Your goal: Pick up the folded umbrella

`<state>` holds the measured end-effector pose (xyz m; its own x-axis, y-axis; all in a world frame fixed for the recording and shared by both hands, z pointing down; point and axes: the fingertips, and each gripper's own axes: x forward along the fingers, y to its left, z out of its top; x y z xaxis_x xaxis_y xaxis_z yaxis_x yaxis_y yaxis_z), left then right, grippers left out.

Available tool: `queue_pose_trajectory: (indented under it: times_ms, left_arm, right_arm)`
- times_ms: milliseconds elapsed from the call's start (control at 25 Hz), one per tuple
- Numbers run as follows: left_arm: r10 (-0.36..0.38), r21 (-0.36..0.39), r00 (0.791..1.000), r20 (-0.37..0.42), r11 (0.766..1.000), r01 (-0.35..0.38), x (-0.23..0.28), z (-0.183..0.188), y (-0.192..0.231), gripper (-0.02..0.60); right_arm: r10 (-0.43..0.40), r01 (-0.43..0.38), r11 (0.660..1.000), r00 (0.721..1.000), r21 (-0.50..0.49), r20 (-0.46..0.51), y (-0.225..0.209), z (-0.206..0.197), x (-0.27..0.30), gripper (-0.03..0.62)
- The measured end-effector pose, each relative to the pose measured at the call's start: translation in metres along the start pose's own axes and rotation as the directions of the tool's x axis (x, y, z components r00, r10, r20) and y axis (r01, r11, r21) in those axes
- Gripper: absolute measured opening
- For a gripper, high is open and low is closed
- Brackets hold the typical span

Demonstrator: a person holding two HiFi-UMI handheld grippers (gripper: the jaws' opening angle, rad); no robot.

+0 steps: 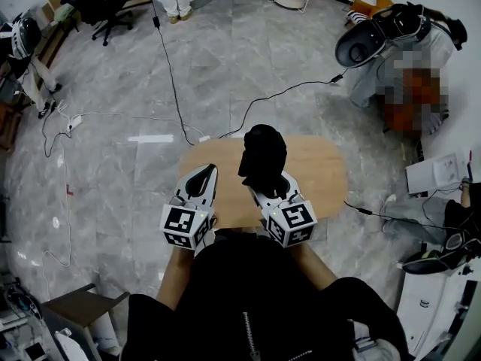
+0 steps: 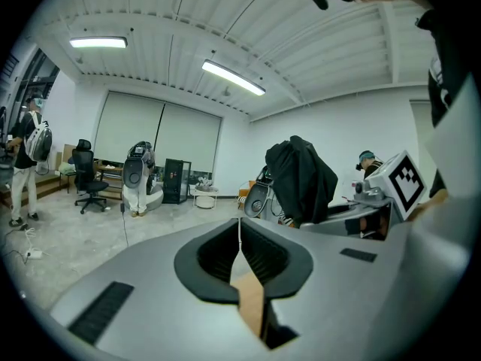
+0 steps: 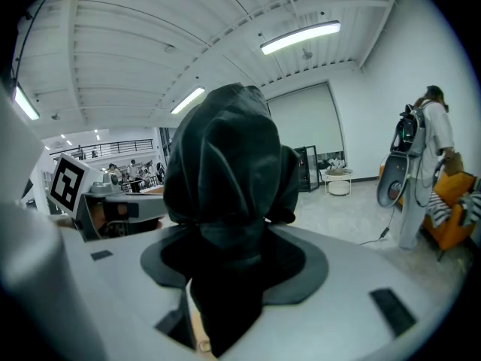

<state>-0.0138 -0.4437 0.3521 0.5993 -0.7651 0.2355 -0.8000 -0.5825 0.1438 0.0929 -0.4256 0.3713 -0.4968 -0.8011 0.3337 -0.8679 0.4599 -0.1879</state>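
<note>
The folded umbrella point(image 1: 263, 153), a black bundle, stands upright in the right claw point(image 1: 270, 189), which is clenched around its lower end above the oval wooden bench point(image 1: 323, 173). At its 9 o'clock, the left claw point(image 1: 201, 179) is pinched together on nothing. The pickup looks nearly complete; the next move needs only a steady hold.

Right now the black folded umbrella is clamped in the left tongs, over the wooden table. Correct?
Wrong tongs. The black folded umbrella is clamped in the right tongs, over the wooden table. The right gripper view shows it between those jaws; the left tongs are shut on nothing.
</note>
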Motion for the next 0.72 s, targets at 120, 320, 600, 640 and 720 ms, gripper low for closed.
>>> queue_pose_trajectory:
  times_ms: [120,320,600,640,720]
  left_arm:
    - [-0.002,0.003,1.0,-0.003,1.0,0.002,0.002,-0.003,-0.002,0.018]
    - [-0.003,-0.013,1.0,-0.006,1.0,0.003,0.001,-0.009,-0.003,0.018]
    - [-0.005,-0.013,1.0,-0.006,1.0,0.005,0.002,-0.012,0.0,0.018]
    - [-0.006,-0.012,1.0,-0.007,1.0,0.006,0.002,-0.012,0.001,0.018]
    - [-0.009,-0.012,1.0,-0.009,1.0,0.008,0.004,-0.013,0.002,0.018]
  right_arm:
    - [0.001,-0.001,1.0,1.0,-0.003,-0.002,-0.001,-0.003,-0.002,0.232]
    - [-0.006,0.007,1.0,1.0,-0.012,0.012,-0.001,-0.004,-0.002,0.232]
    - [-0.013,0.013,1.0,1.0,-0.003,0.015,-0.002,-0.005,-0.001,0.23]
    - [-0.015,0.015,1.0,1.0,0.0,0.014,-0.002,-0.006,-0.001,0.23]
    - [-0.02,0.02,1.0,1.0,0.006,0.012,-0.004,-0.009,0.0,0.23]
